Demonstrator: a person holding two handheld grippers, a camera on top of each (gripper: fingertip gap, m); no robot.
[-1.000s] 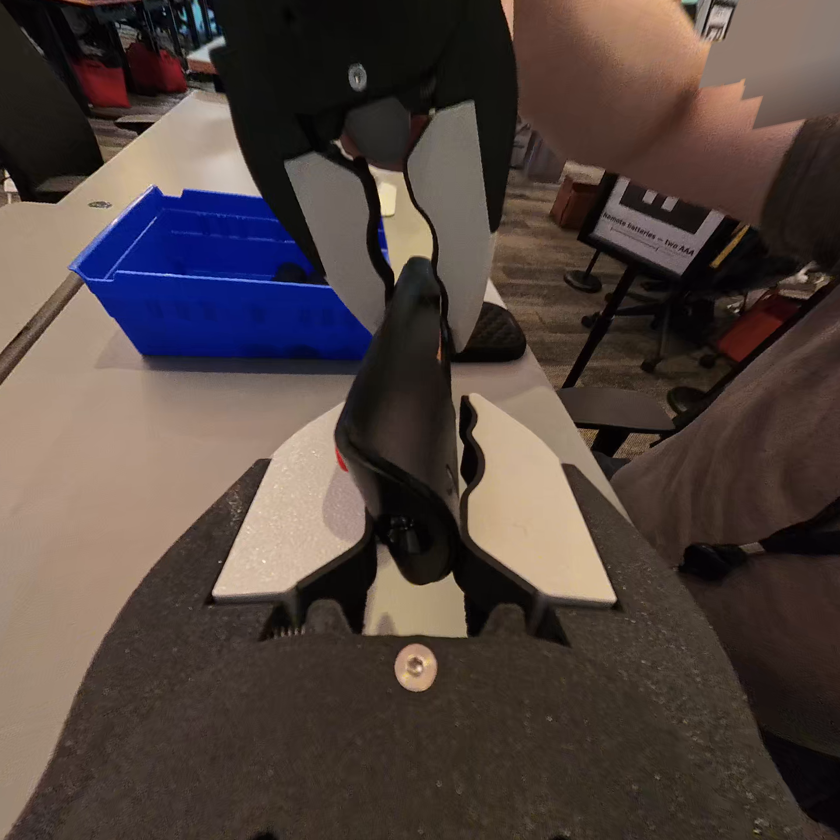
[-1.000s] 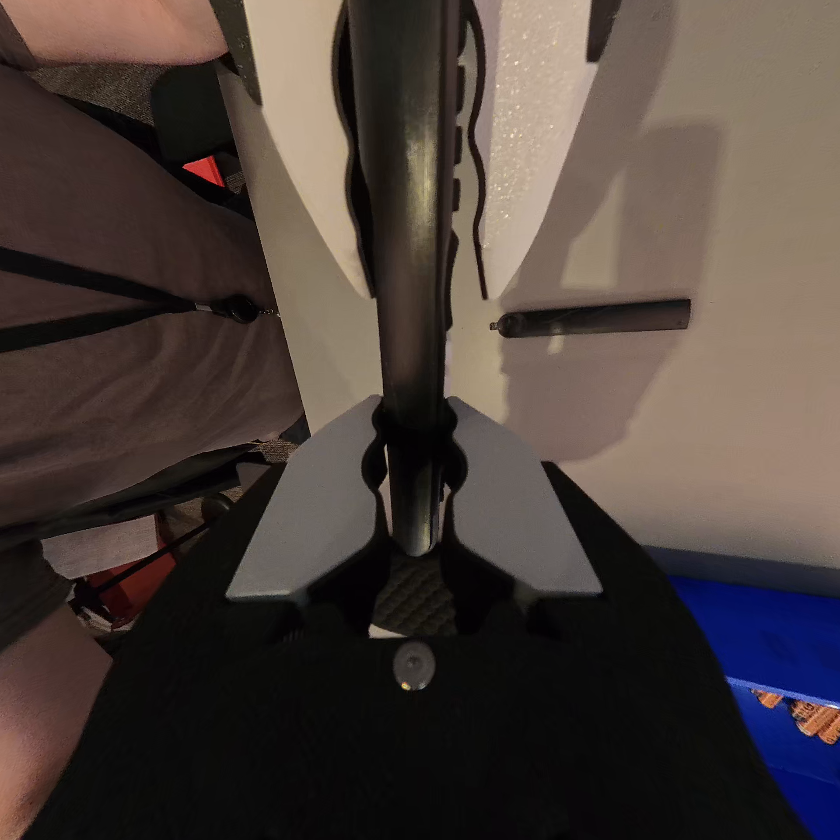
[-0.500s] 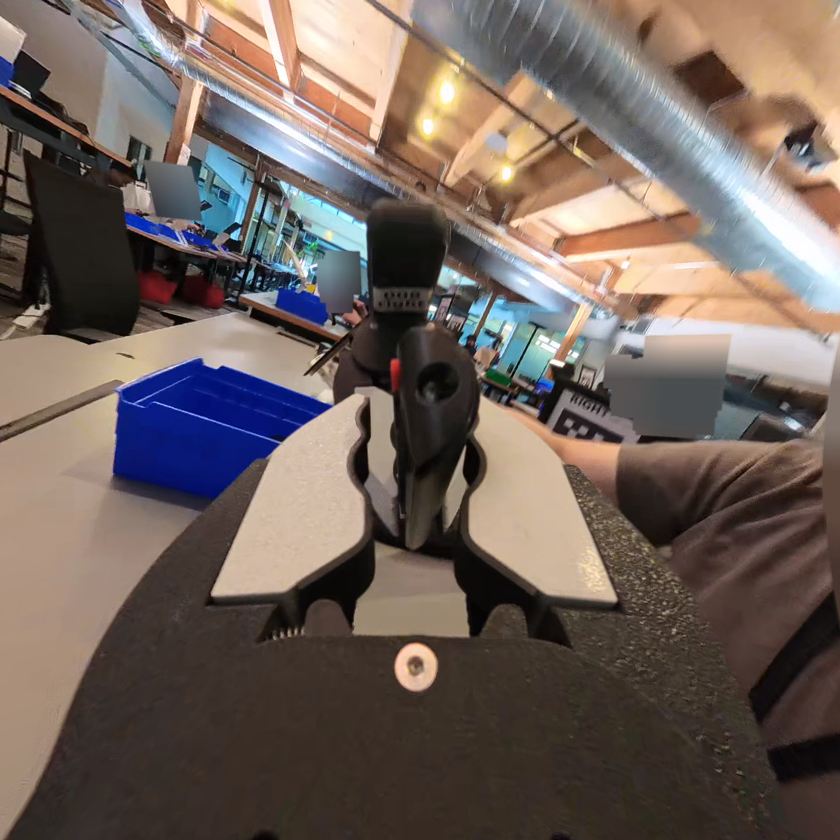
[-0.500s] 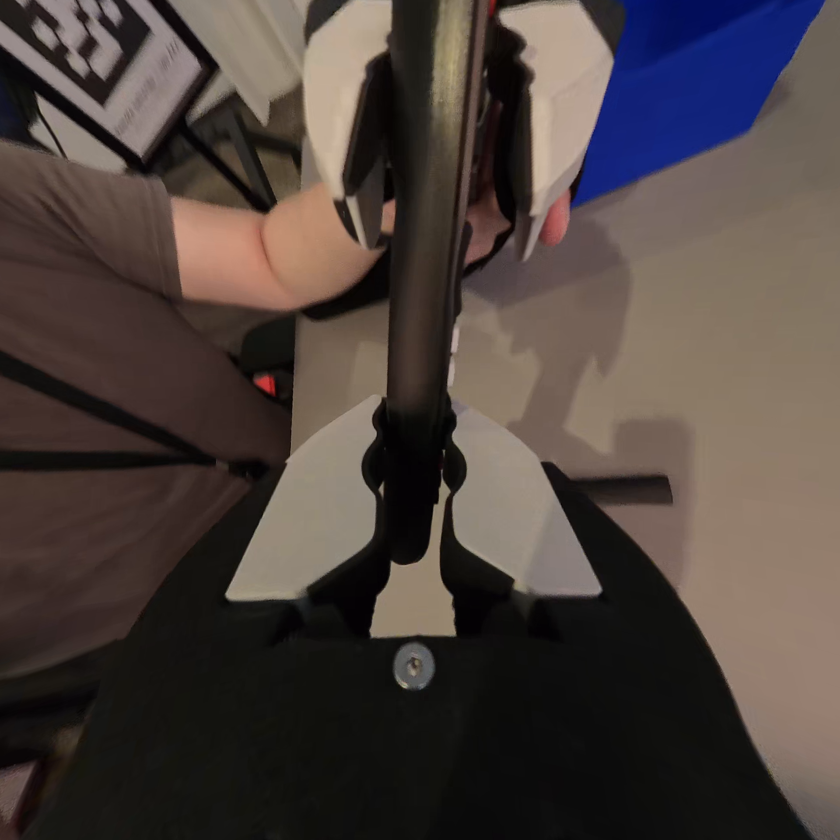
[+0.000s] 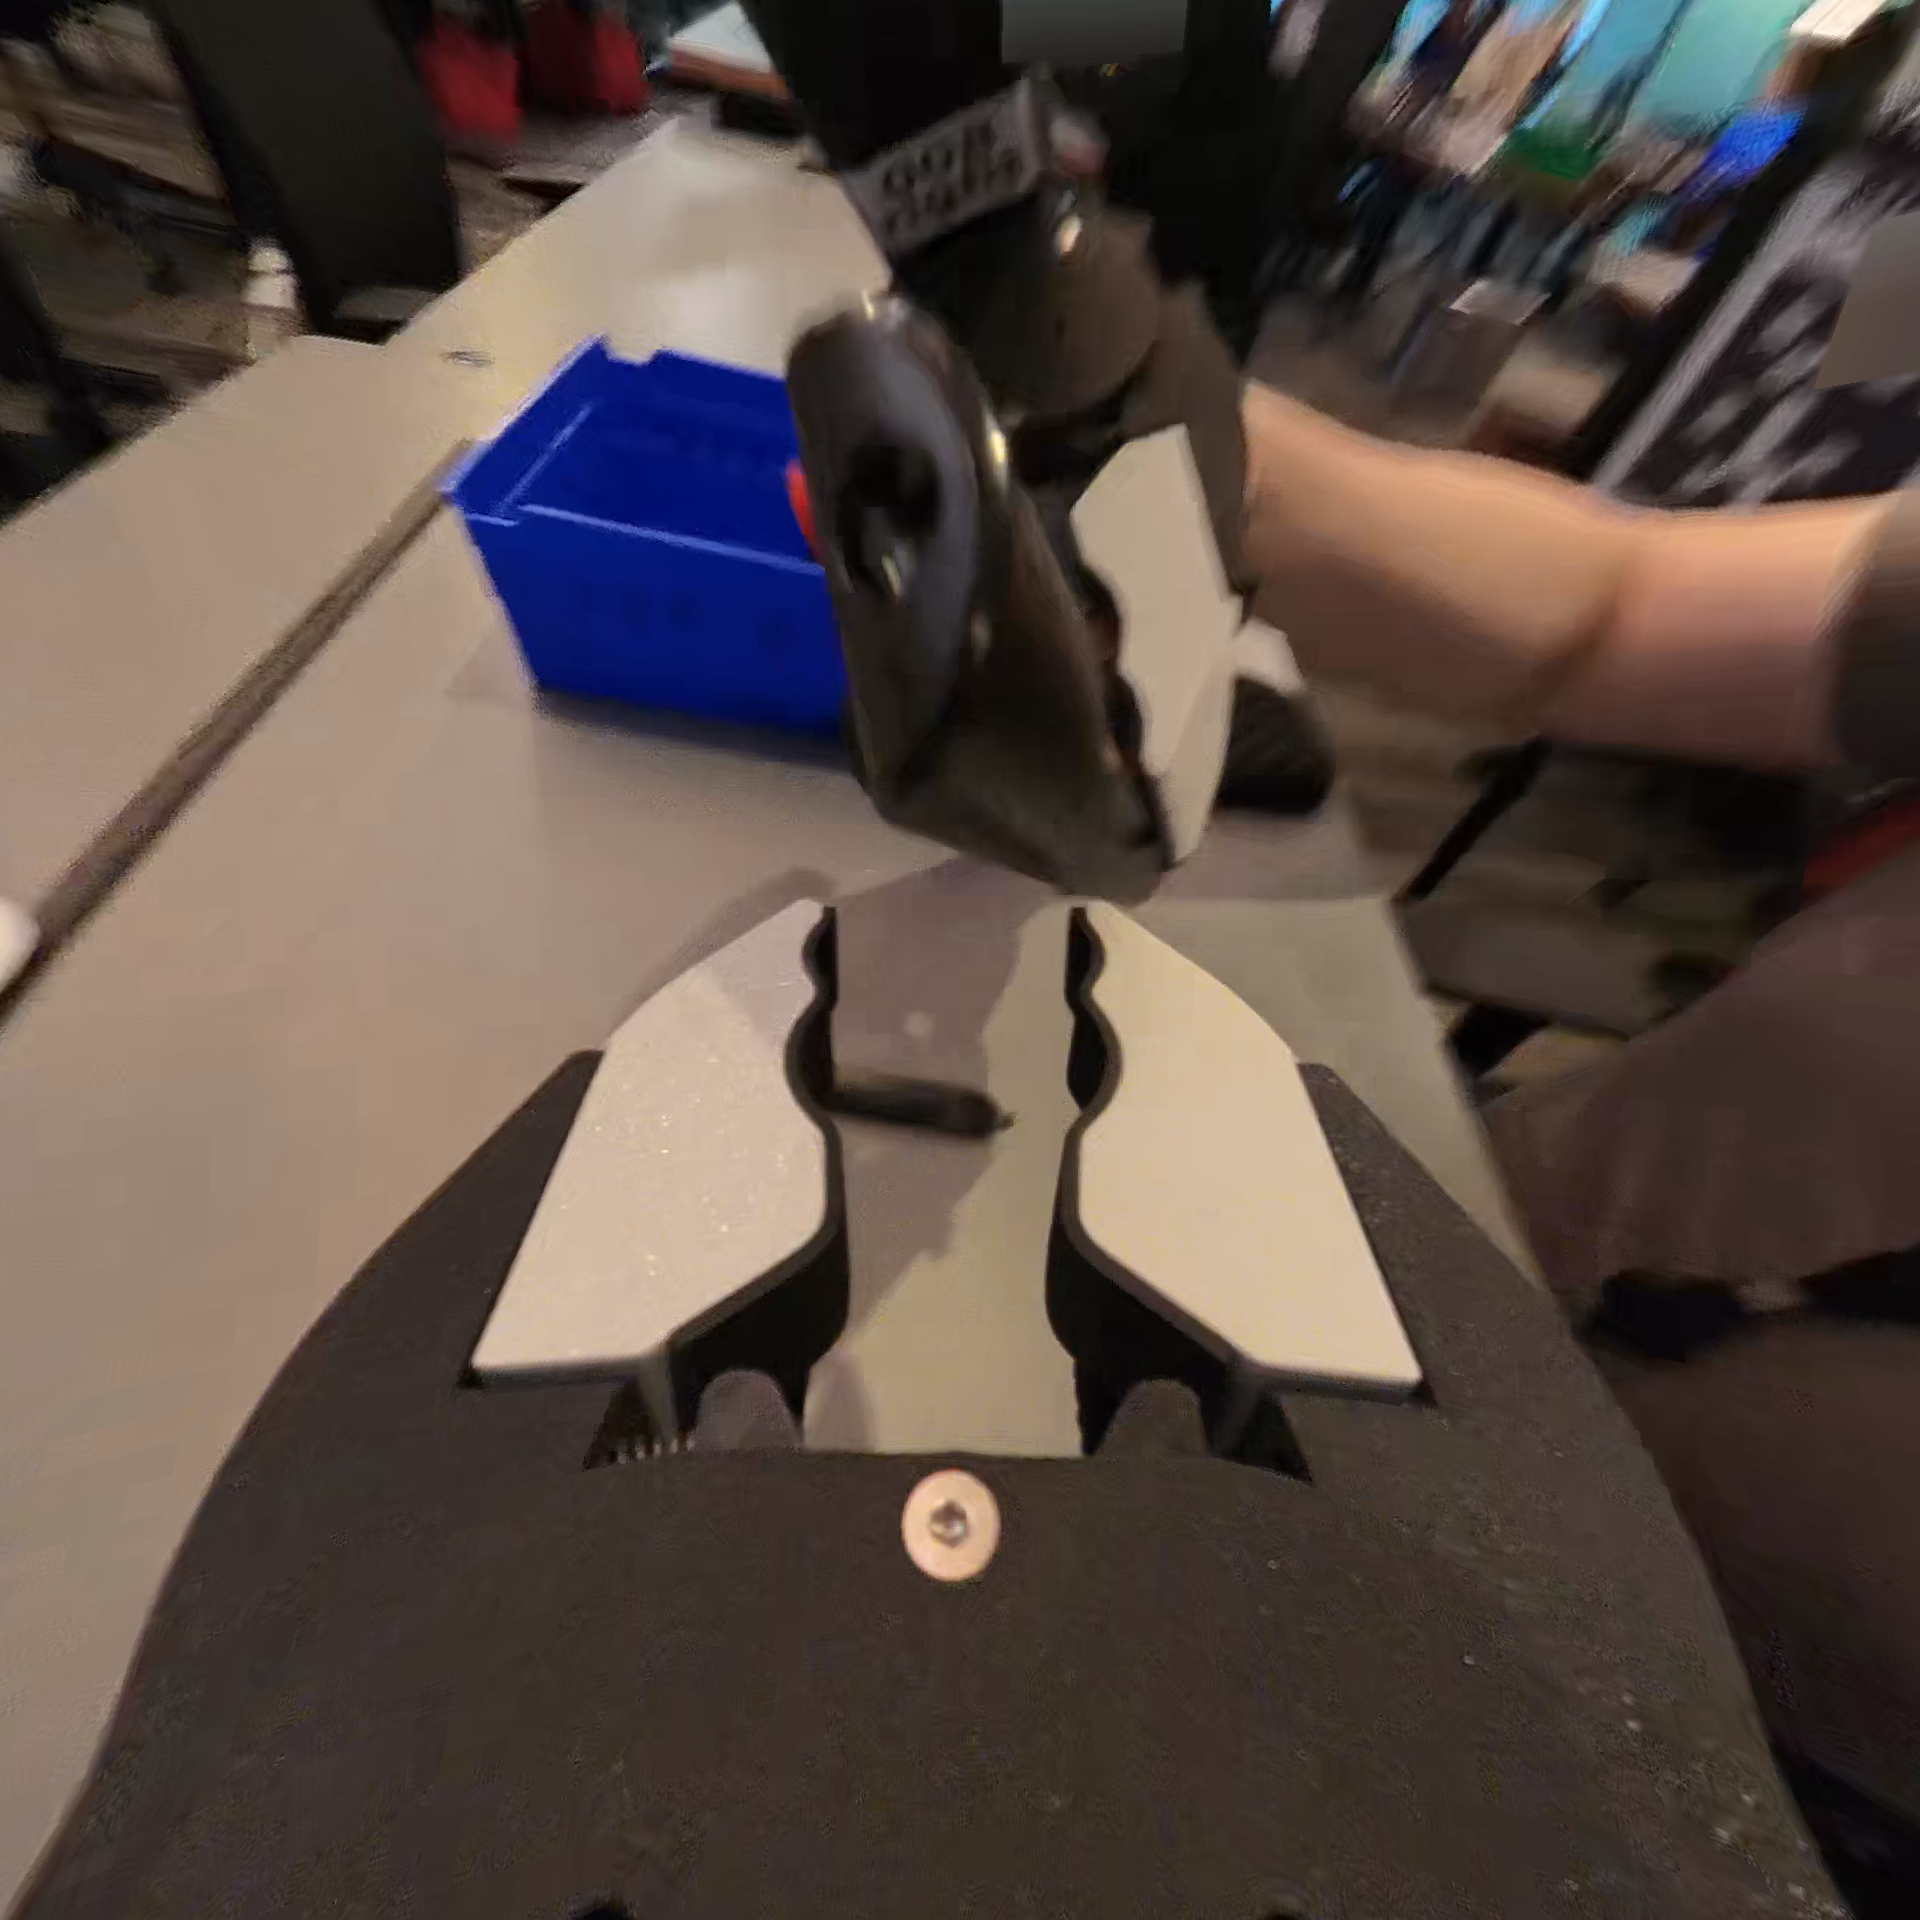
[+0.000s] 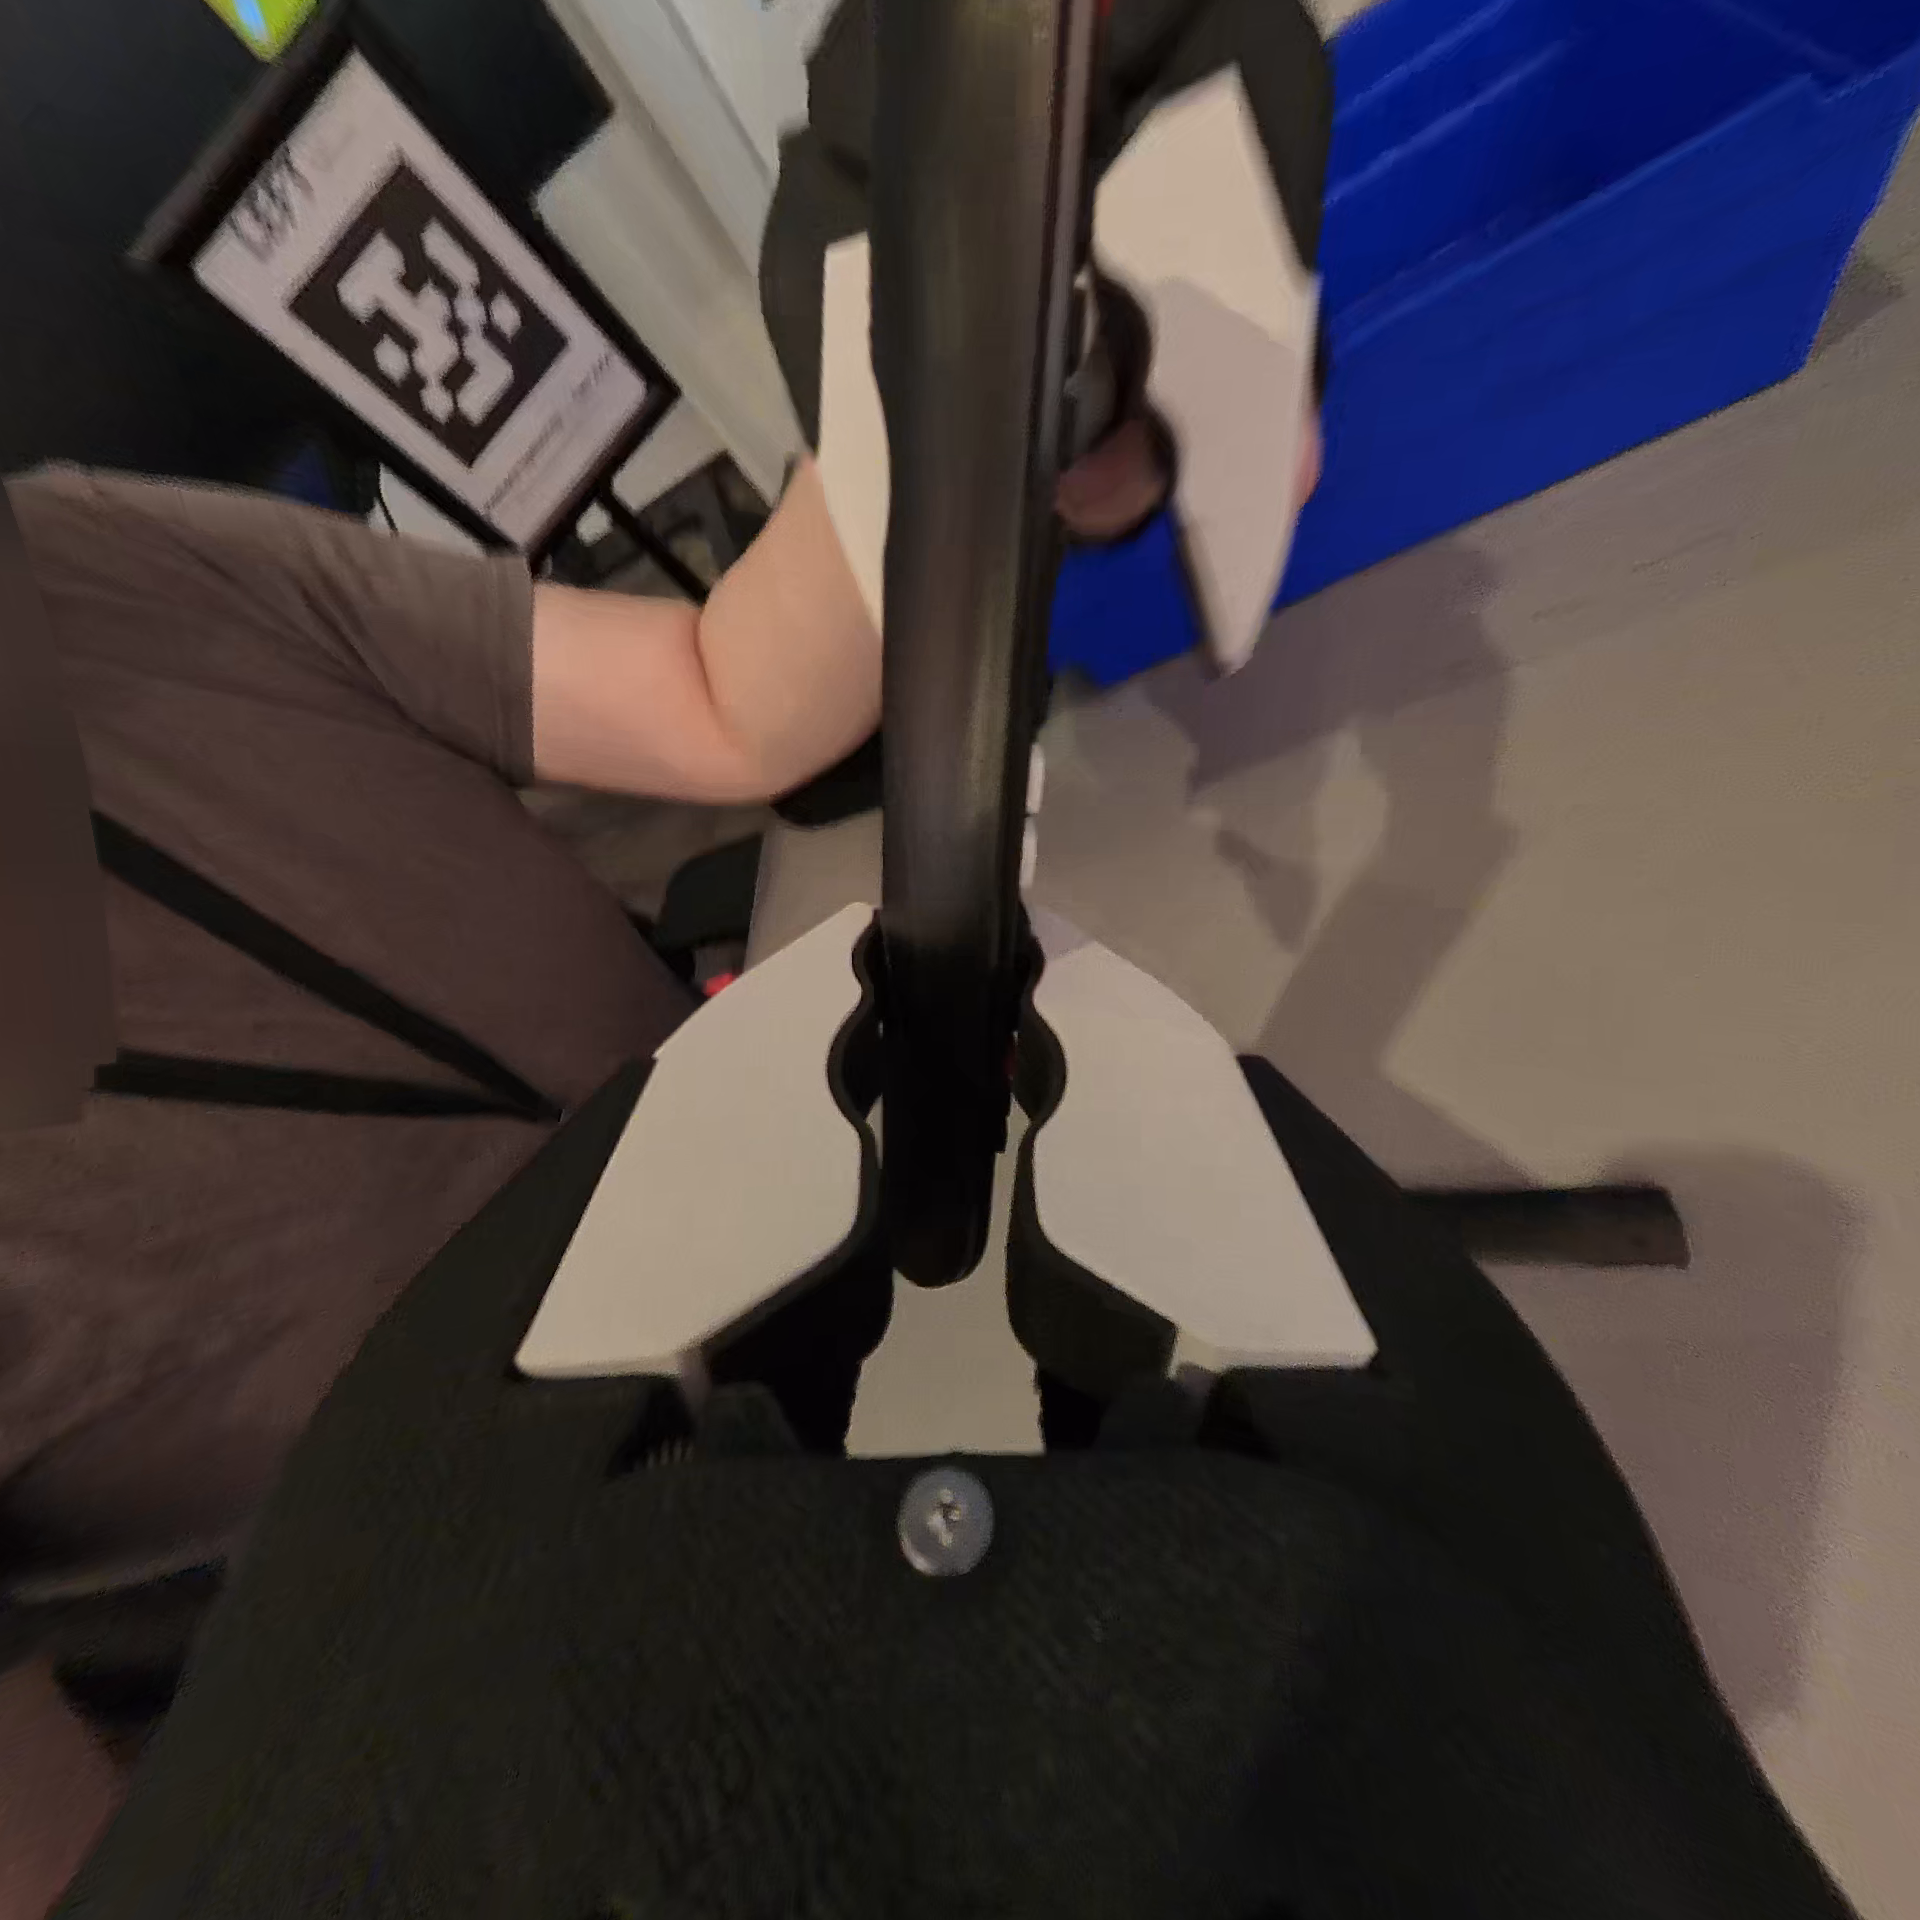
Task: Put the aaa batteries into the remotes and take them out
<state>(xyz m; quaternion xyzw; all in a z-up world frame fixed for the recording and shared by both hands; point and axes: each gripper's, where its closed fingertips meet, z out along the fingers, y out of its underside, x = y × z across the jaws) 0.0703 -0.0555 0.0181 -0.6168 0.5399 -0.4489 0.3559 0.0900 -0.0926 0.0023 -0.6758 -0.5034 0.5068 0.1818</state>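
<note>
A black remote stands between the fingers of my right gripper, which is shut on its lower end. In the left wrist view the remote hangs tilted above the grey table, with one right gripper finger beside it. My left gripper is open and empty, just short of the remote's tip. One of its fingers shows behind the remote in the right wrist view. A dark battery-shaped cylinder lies on the table below the left jaws; it also shows in the right wrist view.
A blue bin stands farther back on the table; it also shows in the right wrist view. The person's forearm reaches in from the right. A sign on a stand is off the table's edge. A dark pad lies near that edge.
The left gripper has let go of the remote, opened and drawn back. The right gripper alone holds the remote. The left view has tipped down toward the table.
</note>
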